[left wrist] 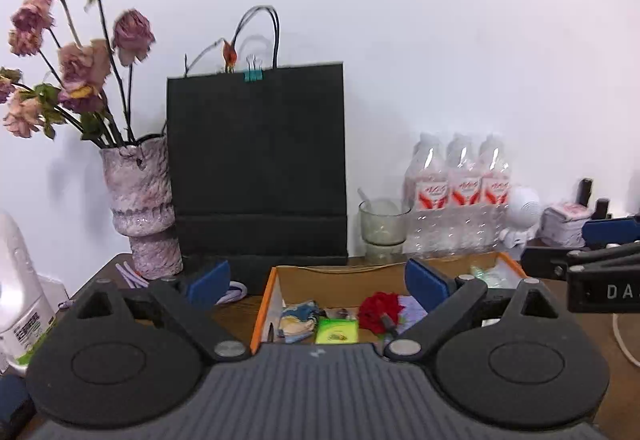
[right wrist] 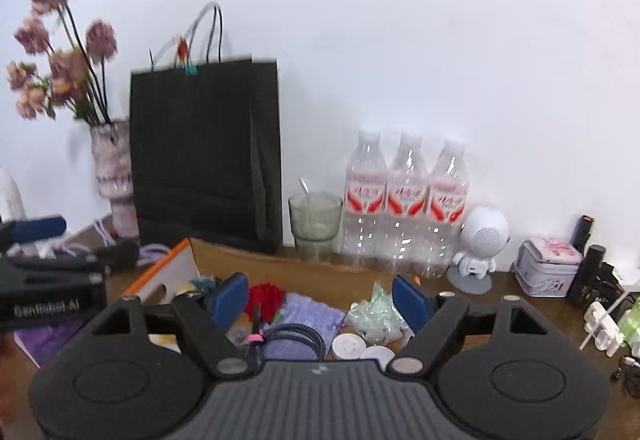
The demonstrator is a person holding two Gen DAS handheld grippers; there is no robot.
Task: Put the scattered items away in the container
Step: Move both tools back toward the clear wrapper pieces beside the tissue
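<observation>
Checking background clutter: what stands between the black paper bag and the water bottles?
A glass cup with a spoon in it stands between the black paper bag and the water bottles, clearest in the right wrist view.

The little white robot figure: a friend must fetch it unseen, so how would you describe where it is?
Find the tall black paper bag against the wall, then the three clear water bottles to its right. Beside the last bottle stands the white round-headed robot figure, the only one with a speaker-grille face.

Above the open box [left wrist: 276, 276] at your 12 o'clock the air is free for your tool. Behind it the black bag [left wrist: 256, 159] blocks, at 10 o'clock the vase [left wrist: 140, 199], and at 2 o'clock the bottles [left wrist: 460, 191] and the glass [left wrist: 382, 222].
</observation>
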